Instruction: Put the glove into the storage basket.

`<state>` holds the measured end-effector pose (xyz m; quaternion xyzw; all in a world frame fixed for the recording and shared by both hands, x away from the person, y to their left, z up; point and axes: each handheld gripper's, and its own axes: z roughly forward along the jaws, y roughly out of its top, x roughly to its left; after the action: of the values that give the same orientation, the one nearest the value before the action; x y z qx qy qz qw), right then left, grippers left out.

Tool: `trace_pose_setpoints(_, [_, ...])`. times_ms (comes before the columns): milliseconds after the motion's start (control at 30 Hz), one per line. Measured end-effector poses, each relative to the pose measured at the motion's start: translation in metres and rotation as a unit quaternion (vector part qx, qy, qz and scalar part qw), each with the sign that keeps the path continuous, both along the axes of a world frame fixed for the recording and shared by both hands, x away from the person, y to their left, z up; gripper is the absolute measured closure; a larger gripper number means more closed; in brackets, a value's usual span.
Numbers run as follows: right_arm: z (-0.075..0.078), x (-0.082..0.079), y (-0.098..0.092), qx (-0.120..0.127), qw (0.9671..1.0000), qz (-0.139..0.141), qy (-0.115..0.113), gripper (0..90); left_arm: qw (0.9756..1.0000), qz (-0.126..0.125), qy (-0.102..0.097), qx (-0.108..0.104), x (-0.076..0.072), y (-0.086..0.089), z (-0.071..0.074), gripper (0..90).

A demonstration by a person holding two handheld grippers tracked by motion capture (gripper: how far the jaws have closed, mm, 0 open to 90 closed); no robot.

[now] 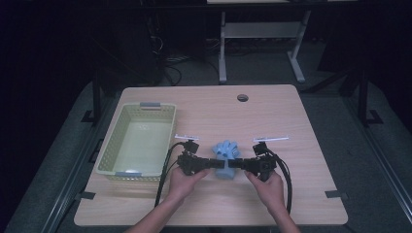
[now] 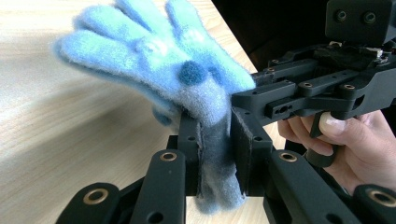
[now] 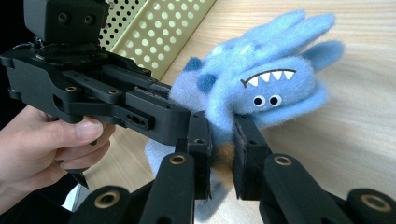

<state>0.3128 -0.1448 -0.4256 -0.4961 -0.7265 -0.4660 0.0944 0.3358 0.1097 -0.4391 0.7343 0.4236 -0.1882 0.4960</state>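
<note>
A fluffy blue plush toy is held between two grippers above the near middle of the wooden table, just in front of the person's hands. In the high view the left gripper is brought in from the left and the right gripper from the right, so that the two are pointed at each other with the toy between them. In the left gripper view the toy's fuzzy blue body is seen pinched between the two black jaws, its finger-like tufts spread upward over the table, and the other gripper is seen clamped on it from the right. In the right gripper view the toy is likewise squeezed between the jaws, and a face with white teeth and two small eyes is shown on it. A pale yellow perforated basket is stood on the left part of the table, near the left hand and apart from the toy.
</note>
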Motion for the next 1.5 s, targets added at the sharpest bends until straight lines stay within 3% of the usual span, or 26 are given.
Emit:
trace_pose_setpoints(833, [0.025, 0.011, 0.027, -0.003, 0.9997, 0.02, -0.013, 79.5, 0.9998, 0.015, -0.006, -0.013, 0.003, 0.029, 0.023, 74.4])
trace_pose_setpoints(1500, [0.049, 0.027, 0.051, 0.017, 0.9987, 0.042, -0.022, 79.8, 0.9992, 0.024, -0.02, -0.026, 0.012, 0.06, 0.046, 74.9])
